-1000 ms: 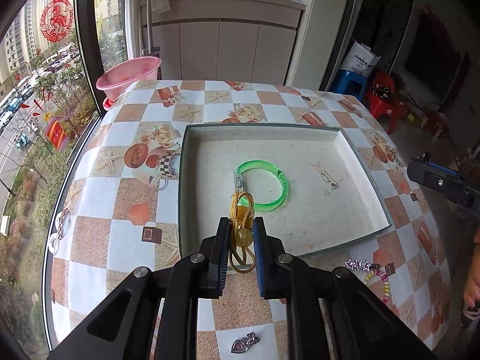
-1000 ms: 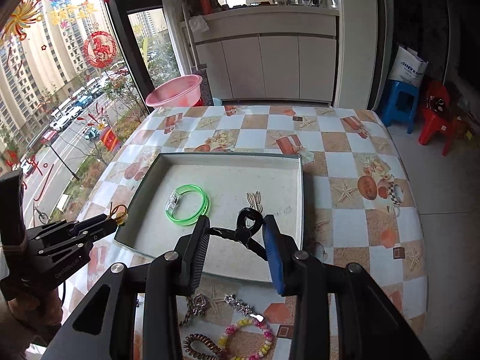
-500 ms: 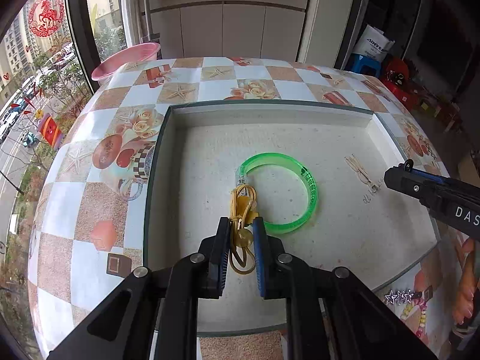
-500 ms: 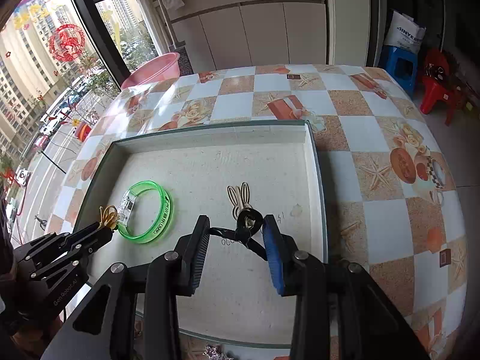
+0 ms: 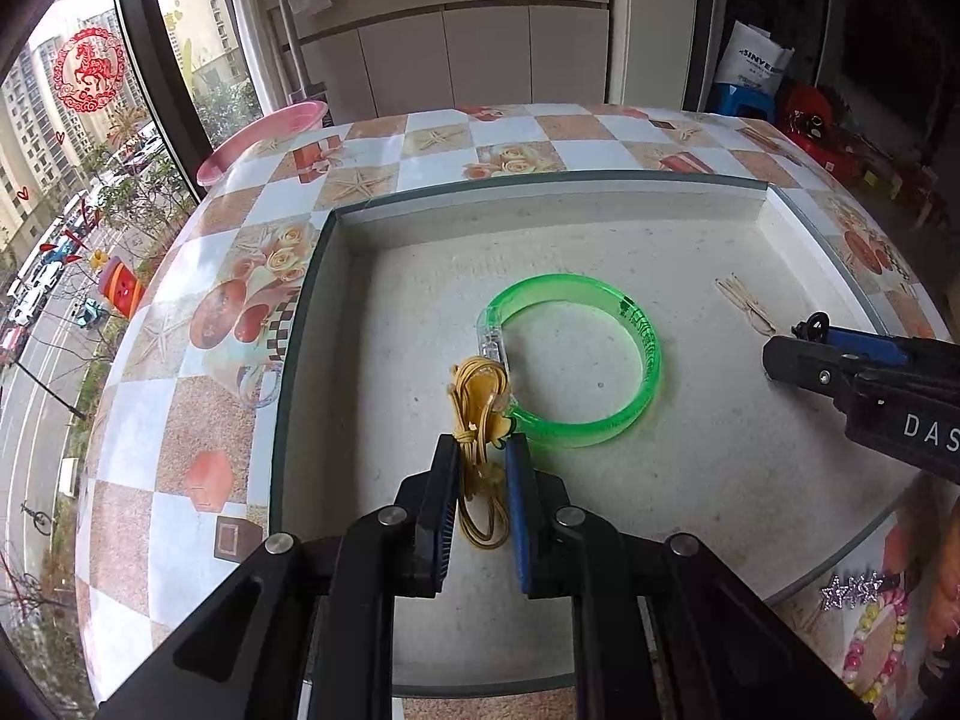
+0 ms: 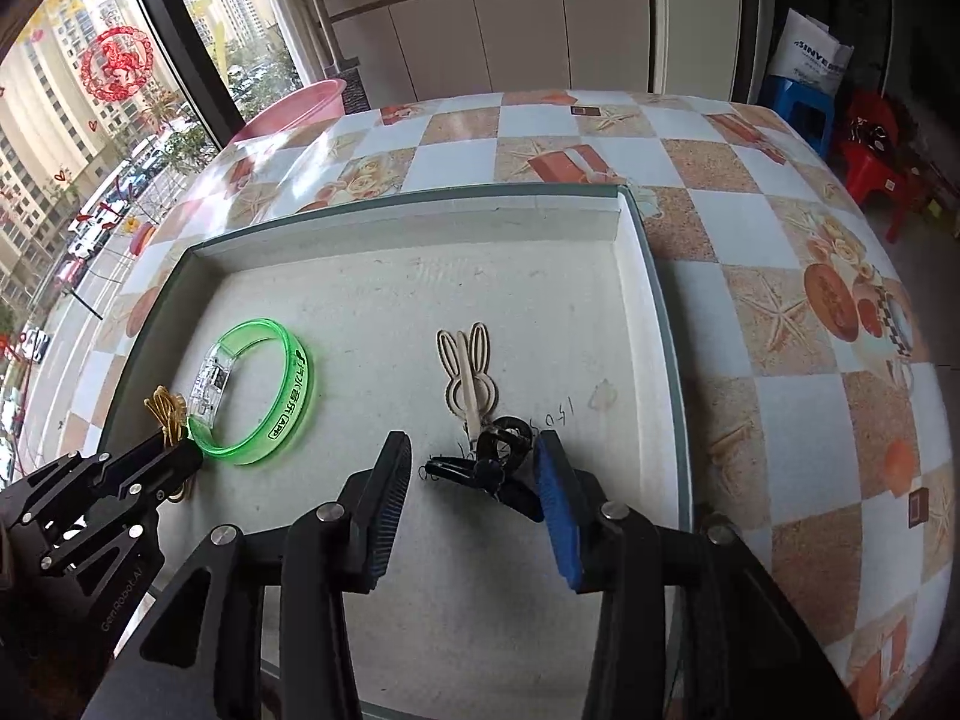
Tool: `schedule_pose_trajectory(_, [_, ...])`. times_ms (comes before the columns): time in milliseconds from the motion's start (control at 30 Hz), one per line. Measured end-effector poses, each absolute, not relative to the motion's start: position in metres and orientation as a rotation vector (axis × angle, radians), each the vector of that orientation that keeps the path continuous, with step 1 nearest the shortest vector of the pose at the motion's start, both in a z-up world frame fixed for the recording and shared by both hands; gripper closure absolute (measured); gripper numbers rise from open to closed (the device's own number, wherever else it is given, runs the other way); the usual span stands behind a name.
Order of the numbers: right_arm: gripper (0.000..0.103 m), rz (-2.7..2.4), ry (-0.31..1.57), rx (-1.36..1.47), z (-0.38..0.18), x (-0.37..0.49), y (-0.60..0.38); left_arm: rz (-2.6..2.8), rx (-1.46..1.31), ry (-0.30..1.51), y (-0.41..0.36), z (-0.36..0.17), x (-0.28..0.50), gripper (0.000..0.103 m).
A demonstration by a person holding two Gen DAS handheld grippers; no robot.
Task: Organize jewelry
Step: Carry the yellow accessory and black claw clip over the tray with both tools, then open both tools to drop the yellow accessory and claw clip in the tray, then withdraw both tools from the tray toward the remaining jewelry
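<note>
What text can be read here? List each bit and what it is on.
"APP", boxed: green bangle; the black characters beside it are too unclear to read.
"DAS", cut off by the frame edge: right gripper body.
"GenRobot.AI": left gripper body.
"SINYE", cut off: white bag.
Handwriting on the tray floor: unreadable.
Red window decal: a horse, no words.

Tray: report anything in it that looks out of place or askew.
Nothing looks damaged. One crowding point: the black hair clip, between the right gripper's opening jaws, lies against the tip of the rabbit-shaped clip in the tray.
</note>
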State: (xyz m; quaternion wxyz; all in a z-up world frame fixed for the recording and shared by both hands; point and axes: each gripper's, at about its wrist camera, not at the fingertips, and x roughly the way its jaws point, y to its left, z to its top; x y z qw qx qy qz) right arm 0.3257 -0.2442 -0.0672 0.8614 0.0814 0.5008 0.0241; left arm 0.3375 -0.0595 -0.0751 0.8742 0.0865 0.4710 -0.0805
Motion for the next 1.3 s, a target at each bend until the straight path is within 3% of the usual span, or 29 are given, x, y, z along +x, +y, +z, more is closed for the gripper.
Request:
schedule_pose_trajectory(167, [0.035,0.092,1.032,0.316,-0.060,0.323,-0.256,-0.169,0.154,0.960,-0.057,-0.066,0.333,0.075])
schedule_pose_trajectory(267, [0.023,0.114,0.999,0.388,-0.050,0.318,-0.262,-0.179,0.132,0.940,-0.055,-0.058,0.331,0.074])
schedule_pose_trajectory(333, [0.023,0.126,0.974,0.404,-0.041,0.314,-0.263,-0.188,0.124,0.928,-0.055,-0.053,0.329,0.074])
schedule_pose_trajectory(400, [0.023,0.136,0.959,0.412,-0.035,0.312,-0.263,-0.193,0.125,0.913,-0.057,-0.048,0.327,0.047])
schedule_pose_trajectory(433, [0.023,0.137,0.953,0.417,-0.033,0.310,-0.264,-0.193,0.118,0.896,-0.057,-0.044,0.325,0.012])
schedule_pose_trajectory(467, [0.022,0.138,0.948,0.425,-0.031,0.309,-0.265,-0.191,0.108,0.869,-0.056,-0.040,0.322,0.000])
schedule_pose_trajectory(733, [0.022,0.133,0.929,0.474,-0.020,0.300,-0.275,-0.216,0.121,0.804,-0.060,-0.012,0.308,0.000])
schedule_pose_trajectory(833, [0.011,0.135,0.928,0.489,-0.019,0.295,-0.277,-0.221,0.116,0.774,-0.058,-0.005,0.300,0.000])
schedule_pose_trajectory(967, [0.009,0.136,0.895,0.500,-0.011,0.286,-0.278,-0.240,0.100,0.746,-0.053,0.008,0.288,0.000])
schedule_pose_trajectory(1033, [0.000,0.139,0.857,0.514,-0.004,0.280,-0.280,-0.246,0.089,0.734,-0.049,0.016,0.281,0.000])
schedule_pose_trajectory(1300, [0.000,0.155,0.794,0.495,0.023,0.255,-0.279,-0.255,0.048,0.775,-0.029,0.026,0.248,0.000])
